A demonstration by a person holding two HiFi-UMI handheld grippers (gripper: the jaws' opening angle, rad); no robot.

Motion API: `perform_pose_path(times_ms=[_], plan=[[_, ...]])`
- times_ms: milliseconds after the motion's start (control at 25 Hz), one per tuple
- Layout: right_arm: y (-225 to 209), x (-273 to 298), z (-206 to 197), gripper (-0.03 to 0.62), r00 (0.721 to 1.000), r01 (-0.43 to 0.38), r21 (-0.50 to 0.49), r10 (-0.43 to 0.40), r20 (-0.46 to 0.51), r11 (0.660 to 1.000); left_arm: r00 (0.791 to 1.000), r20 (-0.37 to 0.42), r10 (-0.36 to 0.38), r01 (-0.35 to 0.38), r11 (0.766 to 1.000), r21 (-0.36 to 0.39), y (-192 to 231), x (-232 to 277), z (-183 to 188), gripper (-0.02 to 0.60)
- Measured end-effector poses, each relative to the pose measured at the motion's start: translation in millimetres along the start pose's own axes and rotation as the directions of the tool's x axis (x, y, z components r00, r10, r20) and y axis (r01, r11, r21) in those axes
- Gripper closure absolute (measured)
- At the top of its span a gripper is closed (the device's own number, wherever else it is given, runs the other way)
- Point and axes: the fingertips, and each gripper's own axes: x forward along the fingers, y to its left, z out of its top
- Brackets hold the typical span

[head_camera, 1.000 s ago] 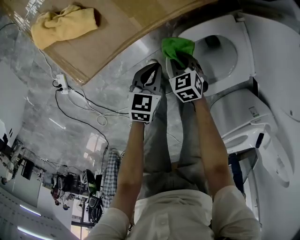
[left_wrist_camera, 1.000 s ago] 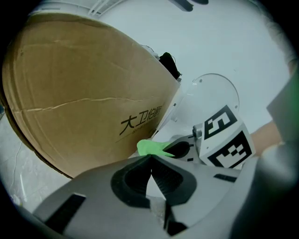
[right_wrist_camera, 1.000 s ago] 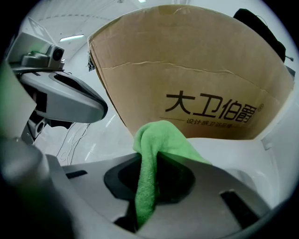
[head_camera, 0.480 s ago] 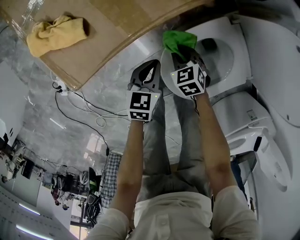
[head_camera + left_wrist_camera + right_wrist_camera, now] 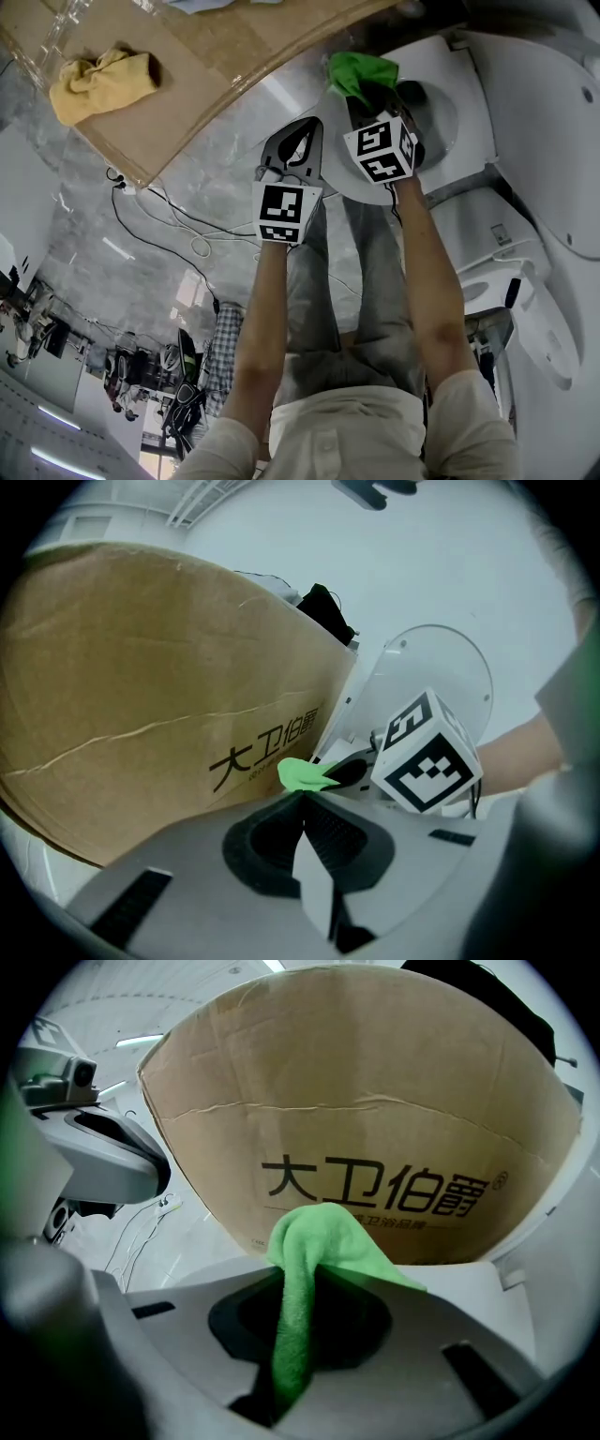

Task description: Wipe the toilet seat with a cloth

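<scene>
My right gripper (image 5: 367, 94) is shut on a green cloth (image 5: 356, 73), holding it over the near-left part of the white toilet seat (image 5: 433, 150). In the right gripper view the green cloth (image 5: 314, 1269) hangs bunched between the jaws in front of the cardboard box (image 5: 375, 1119). Beside the toilet, over the floor, my left gripper (image 5: 292, 155) is shut with nothing in it. The left gripper view shows its jaws (image 5: 302, 803) pressed together, with the green cloth (image 5: 305, 774) and the right gripper's marker cube (image 5: 424, 761) just beyond.
A large cardboard box (image 5: 206, 66) stands left of the toilet with a yellow cloth (image 5: 98, 82) on top. The raised toilet lid (image 5: 553, 141) and tank are at right. Cables and a power strip (image 5: 122, 178) lie on the tiled floor.
My right gripper has carried the green cloth a little farther along the seat toward the bowl. The left gripper has stayed almost still.
</scene>
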Motion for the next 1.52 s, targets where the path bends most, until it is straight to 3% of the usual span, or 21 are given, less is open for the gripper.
perform_pose_path(times_ms=[600, 1520], plan=[[-63.6, -12.7, -7.7, 0.546, 0.998, 0.053, 0.036, -0.054, 0.022, 0.998, 1.000, 0.021, -0.022, 0.021, 0.999, 0.043, -38.4, 22.8, 23.8, 0.569], [-115.2, -36.7, -35.7, 0.546, 0.992, 0.123, 0.083, -0.124, -0.002, 0.989, 0.997, 0.030, -0.067, 0.064, 0.994, 0.090, -84.7, 40.9, 38.5, 0.569]])
